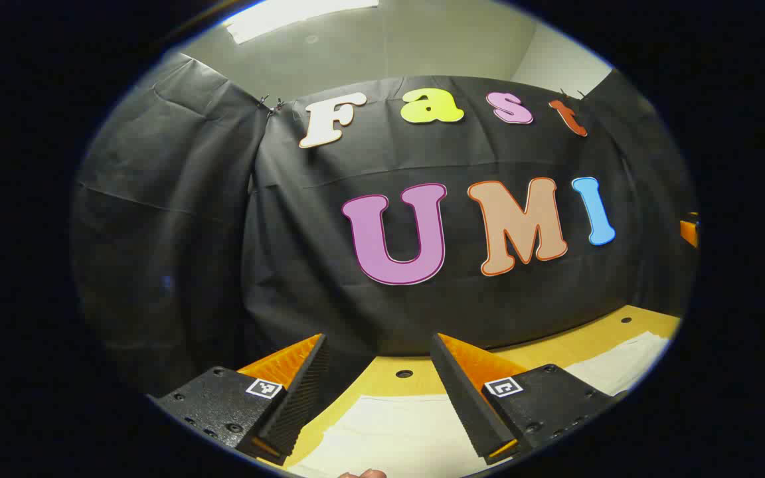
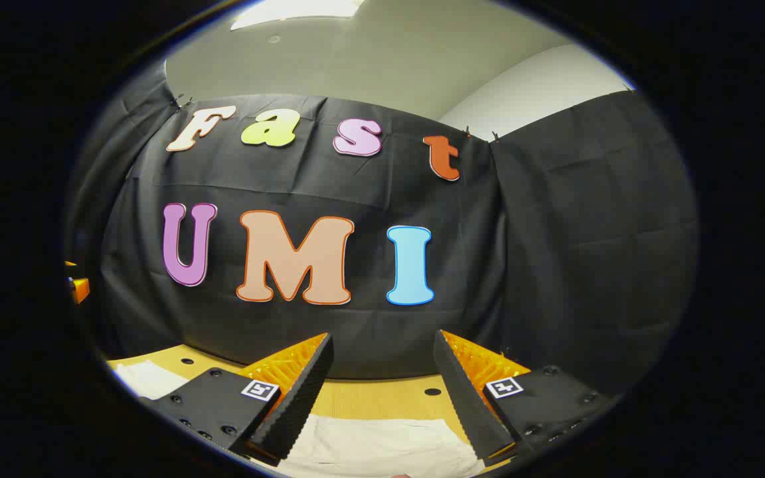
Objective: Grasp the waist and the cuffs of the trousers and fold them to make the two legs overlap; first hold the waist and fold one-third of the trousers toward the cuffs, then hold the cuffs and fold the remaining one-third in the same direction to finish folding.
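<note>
Between the two fingers of the left gripper (image 1: 377, 345), in the left gripper view, lies a wide gap with nothing held in it; the fingers stand well apart and raised above the cloth below. Under them, at the bottom of that view, the pale trousers (image 1: 396, 431) lie flat on the yellow wooden counter (image 1: 605, 332), and another stretch of the same pale fabric shows farther off to the right, near the counter's far edge. A dark round hole (image 1: 404, 374) in the counter sits just beyond the near fabric's edge, between the fingers. A small part of a hand (image 1: 364, 474) peeks in at the very bottom edge.

The right gripper (image 2: 382, 345), seen in the right gripper view, also has its fingers spread wide and empty, held above the counter (image 2: 369, 398). The trousers (image 2: 382, 448) lie beneath and between them at the bottom, slightly wrinkled, with a further pale patch of fabric at the far left. A round hole (image 2: 432, 392) in the counter lies just beside the right-hand finger in that view. Behind the counter hangs the black cloth wall (image 2: 588, 219) of the booth, with a pale ceiling (image 2: 389, 53) above it.
</note>
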